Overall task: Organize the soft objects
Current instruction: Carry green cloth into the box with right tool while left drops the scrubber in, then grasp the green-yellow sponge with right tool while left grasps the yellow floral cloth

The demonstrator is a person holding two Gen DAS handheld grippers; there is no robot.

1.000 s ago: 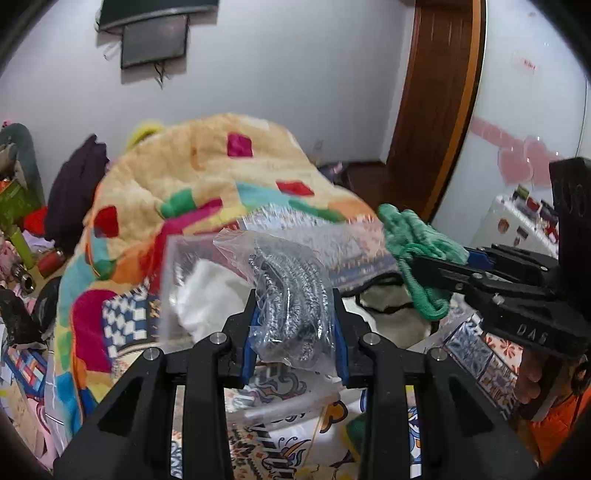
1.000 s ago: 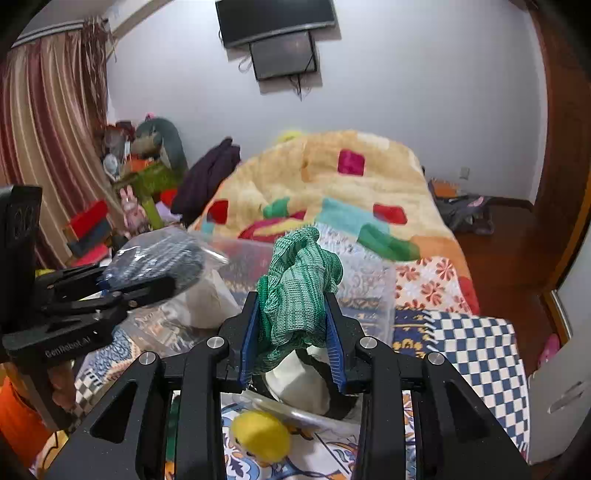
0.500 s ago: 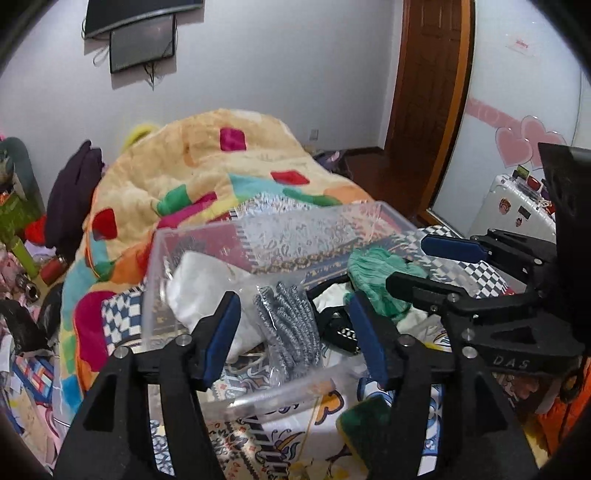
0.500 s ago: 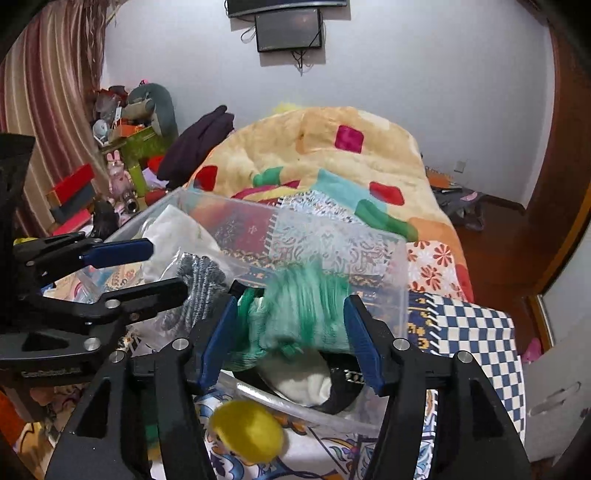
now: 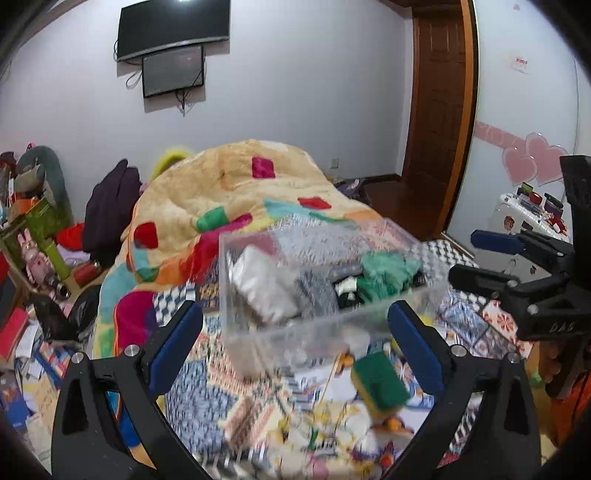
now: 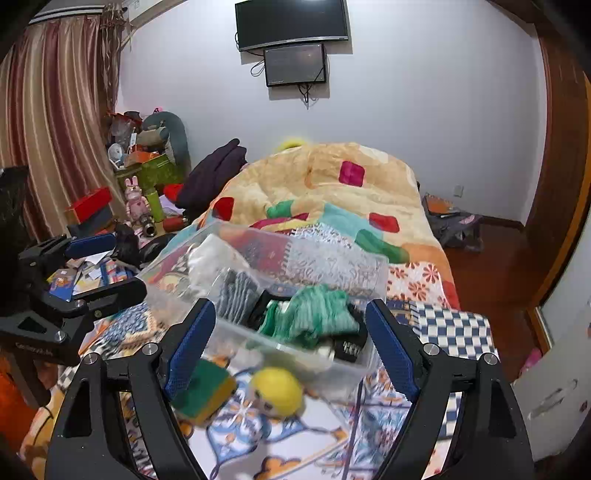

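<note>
Left gripper (image 5: 295, 339): blue-padded fingers spread wide at lower centre of its own view, nothing between them. A second ago they were clamped on the bagged steel scourer; half a second ago they had parted with the bag dropping away.

Scourer (image 5: 317, 295): now seen lying inside the clear bin (image 5: 332, 325), centre of frame, between the white bag (image 5: 258, 284) on its left and the green cloth (image 5: 384, 275) on its right. Outlines are smeared by motion blur.

Right gripper (image 6: 291, 347): fingers likewise held wide apart, empty, lower centre of its view. A second ago the green cloth (image 6: 314, 317) was pinched there; half a second ago it was seen falling between opened fingers. It is now settled in the bin (image 6: 369, 266), near its front wall, over a dark item that cannot be identified. The scourer (image 6: 236, 295) is seen to its left, the white bag (image 6: 210, 262) behind that.

Both views have been pulled back and up since the earlier frames: more wall, the TV (image 6: 291, 22) and the door (image 5: 439, 110) are taken in, and the bin sits farther from the fingertips.

Outside the bin, on the patterned bedcover (image 6: 295, 435): a green-and-yellow sponge (image 5: 378, 380) in lower centre-right of the left view, just before the bin's front wall; a yellow ball (image 6: 275, 391) is noted beside the sponge (image 6: 203, 391) in the right view.

Each gripper is seen at the edge of the other's view: right one (image 5: 491, 258) at right edge, left one (image 6: 96, 266) at left edge, both parted.
</note>
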